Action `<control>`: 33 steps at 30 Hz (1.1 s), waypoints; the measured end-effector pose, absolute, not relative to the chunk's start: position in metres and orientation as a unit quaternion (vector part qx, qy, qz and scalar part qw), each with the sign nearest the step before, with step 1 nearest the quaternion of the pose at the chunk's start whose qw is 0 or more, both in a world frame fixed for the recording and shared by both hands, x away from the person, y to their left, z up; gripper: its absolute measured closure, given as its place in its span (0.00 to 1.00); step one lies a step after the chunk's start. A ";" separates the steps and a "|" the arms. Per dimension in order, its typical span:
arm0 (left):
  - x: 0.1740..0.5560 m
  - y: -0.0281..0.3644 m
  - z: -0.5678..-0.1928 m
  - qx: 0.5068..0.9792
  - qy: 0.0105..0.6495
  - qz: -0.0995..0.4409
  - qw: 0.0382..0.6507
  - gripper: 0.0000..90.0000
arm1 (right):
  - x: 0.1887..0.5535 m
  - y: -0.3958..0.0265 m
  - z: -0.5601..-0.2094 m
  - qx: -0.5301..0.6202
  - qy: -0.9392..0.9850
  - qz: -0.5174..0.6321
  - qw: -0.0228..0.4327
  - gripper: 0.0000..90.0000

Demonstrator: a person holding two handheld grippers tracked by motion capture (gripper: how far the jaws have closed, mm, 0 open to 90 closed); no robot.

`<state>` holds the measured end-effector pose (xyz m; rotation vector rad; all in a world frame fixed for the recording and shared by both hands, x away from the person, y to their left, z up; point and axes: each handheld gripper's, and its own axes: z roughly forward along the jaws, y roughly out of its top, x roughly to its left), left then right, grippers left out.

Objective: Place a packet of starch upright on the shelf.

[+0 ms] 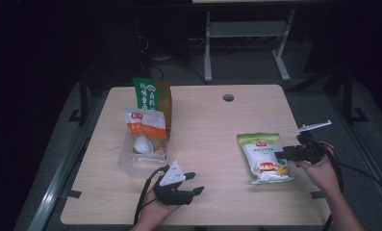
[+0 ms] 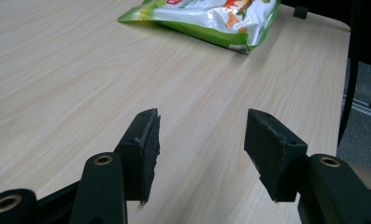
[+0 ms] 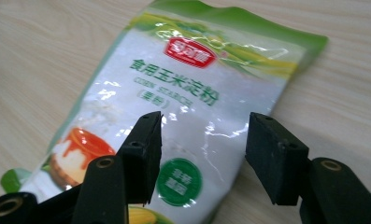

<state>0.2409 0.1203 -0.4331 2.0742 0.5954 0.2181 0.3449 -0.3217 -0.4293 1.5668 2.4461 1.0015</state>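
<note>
Table (image 1: 212, 125) pale wood, dim room, grey floor (image 1: 246, 67)

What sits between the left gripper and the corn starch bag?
Nothing: in the left gripper view, bare wooden tabletop runs from the open left gripper to the corn starch bag.

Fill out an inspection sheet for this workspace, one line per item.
Surface: pale wood table, round hole near its far edge.
Job's things: green and white corn starch bag lying flat at the right.
Clutter: clear plastic bin at the left holding an orange and white pouch; green and orange box behind it.
Grippers: left gripper open over bare table; right gripper open just above the bag.
Cables: black cable trails from the left gripper.
Surroundings: dark; white frame legs beyond the table.
</note>
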 end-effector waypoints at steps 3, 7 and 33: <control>0.241 0.120 -0.434 0.845 0.242 0.089 0.468 0.49 | 0.345 -0.327 -0.433 0.518 0.791 0.324 0.034 0.51; 0.241 0.119 -0.434 0.845 0.243 0.088 0.467 0.49 | 0.348 -0.329 -0.440 0.526 0.790 0.313 0.032 0.53; 0.254 0.102 -0.436 0.839 0.255 0.058 0.477 0.42 | 0.330 -0.322 -0.439 0.540 0.763 0.355 -0.015 0.98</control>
